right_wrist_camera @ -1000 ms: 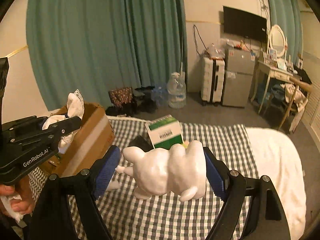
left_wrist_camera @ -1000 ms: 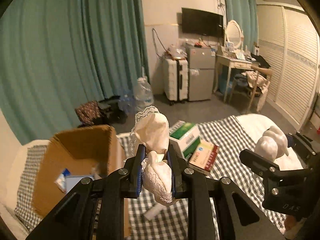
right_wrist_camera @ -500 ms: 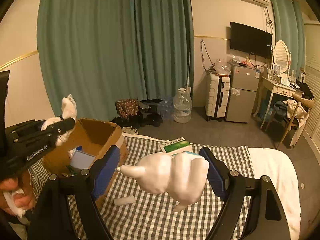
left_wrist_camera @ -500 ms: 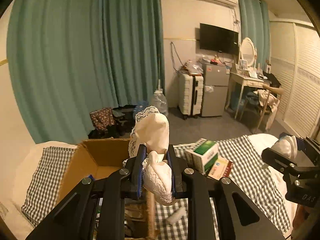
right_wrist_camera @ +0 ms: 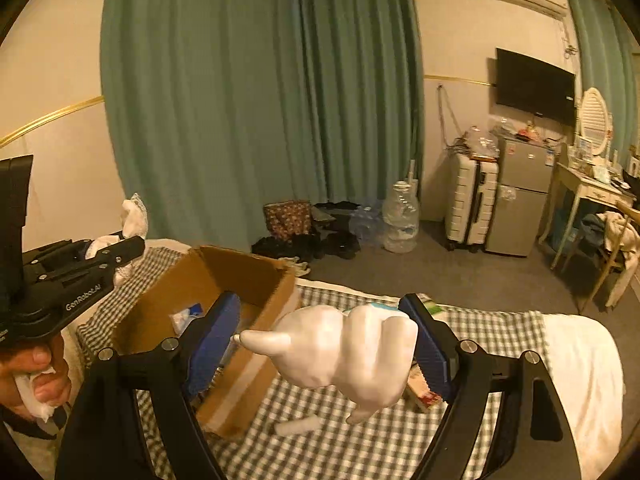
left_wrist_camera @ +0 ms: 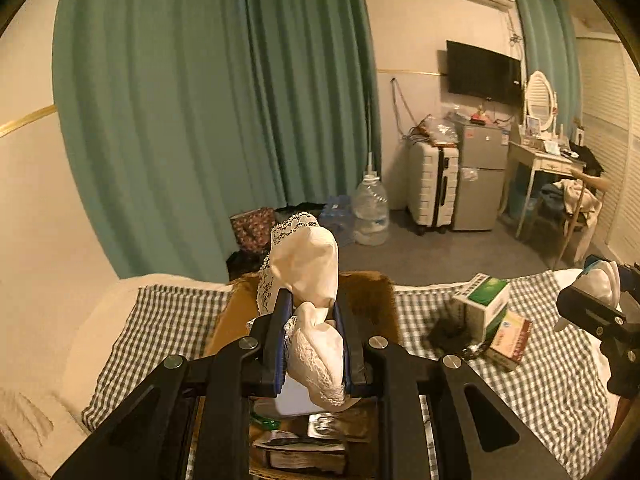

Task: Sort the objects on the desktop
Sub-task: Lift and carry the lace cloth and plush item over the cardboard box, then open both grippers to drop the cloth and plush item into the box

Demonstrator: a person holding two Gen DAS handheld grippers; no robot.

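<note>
My left gripper [left_wrist_camera: 311,300] is shut on a cream lace-edged cloth [left_wrist_camera: 304,256] that sticks up between the pads. It hangs over an open cardboard box [left_wrist_camera: 372,300] with packets and papers inside. My right gripper [right_wrist_camera: 318,308] is shut on a glossy white figurine [right_wrist_camera: 352,348], held in the air to the right of the box [right_wrist_camera: 224,280]. In the right wrist view the left gripper [right_wrist_camera: 120,246] shows at the left with the cloth [right_wrist_camera: 134,216]. The right gripper [left_wrist_camera: 600,288] shows at the far right of the left wrist view.
A checked cloth [right_wrist_camera: 360,448] covers the bed. On it lie a green-and-white carton [left_wrist_camera: 486,300], a reddish flat box [left_wrist_camera: 510,338], a dark object [left_wrist_camera: 448,328] and a small white tube [right_wrist_camera: 298,426]. A hand [right_wrist_camera: 36,376] grips the left tool with a tissue.
The left gripper has carried the cloth leftwards until it is over the box. The right gripper has risen with the figurine and moved left towards the box.
</note>
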